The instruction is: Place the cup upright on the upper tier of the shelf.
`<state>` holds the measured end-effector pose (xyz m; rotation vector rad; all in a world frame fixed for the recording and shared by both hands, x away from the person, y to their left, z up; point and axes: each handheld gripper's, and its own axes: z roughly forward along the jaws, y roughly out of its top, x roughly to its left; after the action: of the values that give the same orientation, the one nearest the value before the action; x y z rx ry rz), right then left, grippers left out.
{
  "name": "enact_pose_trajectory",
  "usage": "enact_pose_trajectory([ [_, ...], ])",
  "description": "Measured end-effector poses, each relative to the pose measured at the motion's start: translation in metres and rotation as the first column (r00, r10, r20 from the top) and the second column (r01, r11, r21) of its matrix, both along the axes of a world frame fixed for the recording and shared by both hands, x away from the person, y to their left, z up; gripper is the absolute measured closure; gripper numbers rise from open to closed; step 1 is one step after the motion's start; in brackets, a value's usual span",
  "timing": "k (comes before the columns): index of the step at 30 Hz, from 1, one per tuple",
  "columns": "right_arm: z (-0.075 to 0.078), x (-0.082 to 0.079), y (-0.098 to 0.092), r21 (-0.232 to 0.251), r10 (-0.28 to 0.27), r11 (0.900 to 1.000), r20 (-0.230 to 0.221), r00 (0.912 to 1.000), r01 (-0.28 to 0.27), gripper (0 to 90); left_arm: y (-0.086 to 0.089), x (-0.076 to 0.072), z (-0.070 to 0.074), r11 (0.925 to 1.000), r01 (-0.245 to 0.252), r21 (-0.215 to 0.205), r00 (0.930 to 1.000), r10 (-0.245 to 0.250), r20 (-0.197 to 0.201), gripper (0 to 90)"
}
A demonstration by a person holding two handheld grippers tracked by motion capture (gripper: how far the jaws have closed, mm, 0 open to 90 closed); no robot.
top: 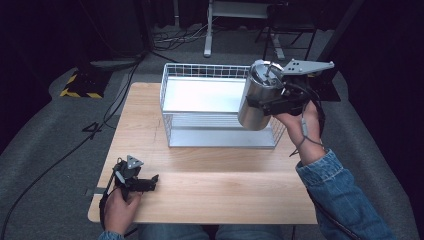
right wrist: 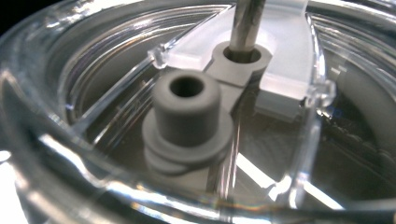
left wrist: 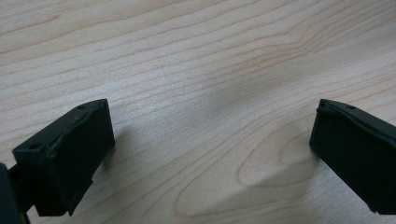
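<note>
**Steel tumbler held above the basket, not yet set down**

On the bench [top: 210, 190], the wire basket [top: 200, 95] sits far-centre. The right hand-held gripper [top: 270, 102] clamps the tilted steel tumbler [top: 257, 102] above its right end; placing seems left. The left hand-held gripper [top: 150, 181] rests near-left, jaws apart.

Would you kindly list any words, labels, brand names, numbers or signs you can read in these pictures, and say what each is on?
None: no readable text in any view.
The steel tumbler held in the right gripper shows no print, nor does its clear lid.
The wire basket, wooden table and left gripper are unmarked.
The yellow-and-black striped floor plate bears stripes, no lettering.
</note>
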<state>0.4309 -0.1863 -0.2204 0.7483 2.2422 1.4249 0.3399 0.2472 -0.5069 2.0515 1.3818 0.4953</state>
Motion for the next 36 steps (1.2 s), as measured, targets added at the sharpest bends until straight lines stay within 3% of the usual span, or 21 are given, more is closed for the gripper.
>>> enact_pose_trajectory([
  [7, 0.004, 0.020, 0.010, -0.001, -0.018, 1.000, -0.013, 0.9998, 0.018, 3.7, 0.000, 0.001, 0.000, 1.0000, 0.002, -0.002, 1.0000, -0.002, 0.000, 0.3],
  [10, 0.003, 0.036, 0.018, -0.006, -0.023, 1.000, -0.022, 0.9995, 0.023, 3.7, 0.000, 0.001, 0.000, 1.0000, -0.003, -0.002, 1.0000, 0.003, 0.000, 0.3],
  [21, -0.003, 0.075, 0.037, -0.007, -0.072, 0.997, -0.012, 0.9974, 0.072, 3.7, 0.000, 0.002, 0.000, 1.0000, -0.002, -0.002, 1.0000, 0.002, 0.000, 0.3],
  [25, -0.005, 0.086, 0.043, -0.018, -0.089, 0.996, -0.006, 0.9960, 0.089, 3.7, 0.000, 0.001, 0.000, 1.0000, -0.003, -0.002, 1.0000, 0.003, 0.000, 0.3],
  [33, -0.010, 0.102, 0.046, 0.029, -0.121, 0.992, -0.023, 0.9924, 0.121, 3.6, 0.000, 0.002, 0.000, 1.0000, -0.003, 0.000, 1.0000, 0.003, 0.001, 0.3],
  [36, -0.012, 0.105, 0.047, 0.026, -0.129, 0.991, -0.017, 0.9915, 0.129, 3.6, 0.000, 0.002, 0.000, 1.0000, -0.003, 0.001, 1.0000, 0.003, 0.002, 0.3],
])
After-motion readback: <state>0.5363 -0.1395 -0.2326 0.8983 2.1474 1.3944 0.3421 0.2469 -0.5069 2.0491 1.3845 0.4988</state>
